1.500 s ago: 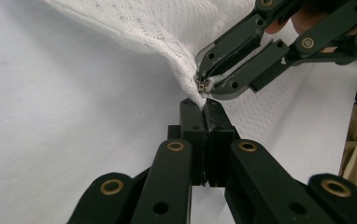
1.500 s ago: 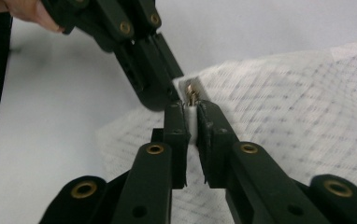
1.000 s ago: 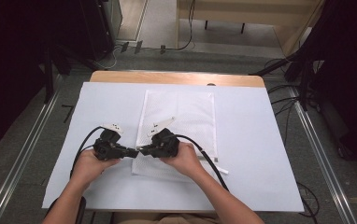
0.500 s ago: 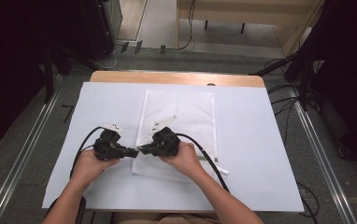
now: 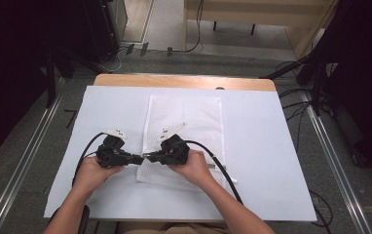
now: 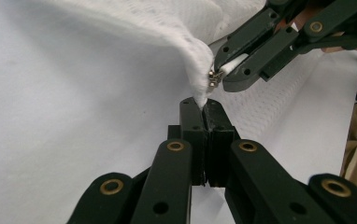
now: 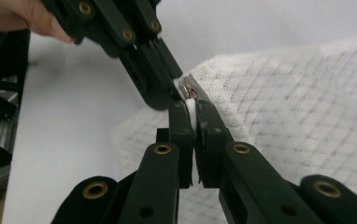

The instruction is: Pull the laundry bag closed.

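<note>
Two tools meet tip to tip near the counter's front edge, left of centre. Left tool point(image 6: 203, 106) is clamped shut on the corner of one white mesh bag point(image 5: 184, 122); right tool point(image 7: 189, 109) is clamped shut on one small metal zipper pull point(image 6: 213, 77) just beside that corner. From the pinched corner the bag runs lengthwise toward the counter's far edge. Any zip travel would likely run away from the left tool.

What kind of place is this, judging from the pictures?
Probably a lab recording station: a wooden table under a white sheet, metal floor rails beside it, black curtains around, loose cables on grey floor.
</note>
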`<state>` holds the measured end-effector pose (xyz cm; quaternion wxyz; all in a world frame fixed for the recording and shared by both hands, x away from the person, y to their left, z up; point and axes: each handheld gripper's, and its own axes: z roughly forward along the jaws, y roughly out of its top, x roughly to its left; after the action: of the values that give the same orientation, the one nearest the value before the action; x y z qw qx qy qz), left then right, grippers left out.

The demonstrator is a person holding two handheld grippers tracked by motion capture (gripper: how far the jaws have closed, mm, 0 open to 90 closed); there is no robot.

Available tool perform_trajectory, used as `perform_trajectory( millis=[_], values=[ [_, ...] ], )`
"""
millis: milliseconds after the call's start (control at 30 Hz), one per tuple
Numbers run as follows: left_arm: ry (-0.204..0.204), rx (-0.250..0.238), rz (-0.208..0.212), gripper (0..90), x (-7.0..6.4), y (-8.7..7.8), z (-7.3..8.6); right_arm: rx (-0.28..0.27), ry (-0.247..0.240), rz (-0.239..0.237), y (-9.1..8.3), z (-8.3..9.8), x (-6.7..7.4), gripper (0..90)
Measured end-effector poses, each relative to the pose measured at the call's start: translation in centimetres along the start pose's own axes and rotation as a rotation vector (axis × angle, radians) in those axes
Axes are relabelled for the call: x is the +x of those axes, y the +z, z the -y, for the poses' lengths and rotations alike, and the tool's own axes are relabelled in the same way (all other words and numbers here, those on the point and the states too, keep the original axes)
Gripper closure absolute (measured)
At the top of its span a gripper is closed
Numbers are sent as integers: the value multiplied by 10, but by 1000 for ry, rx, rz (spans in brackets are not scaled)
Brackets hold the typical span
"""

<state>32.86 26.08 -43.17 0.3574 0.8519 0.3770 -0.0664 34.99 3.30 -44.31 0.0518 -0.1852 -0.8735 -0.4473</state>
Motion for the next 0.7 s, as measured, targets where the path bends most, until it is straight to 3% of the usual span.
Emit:
perform_trajectory(
  millis=[433,700],
  values=[
    [-13,8,-14,896,0,2,0,-37,52,-40,3,-2,-3,847],
    [-16,-4,-7,896,1,0,0,-18,39,-4,2,-2,-2,883]
  ],
)
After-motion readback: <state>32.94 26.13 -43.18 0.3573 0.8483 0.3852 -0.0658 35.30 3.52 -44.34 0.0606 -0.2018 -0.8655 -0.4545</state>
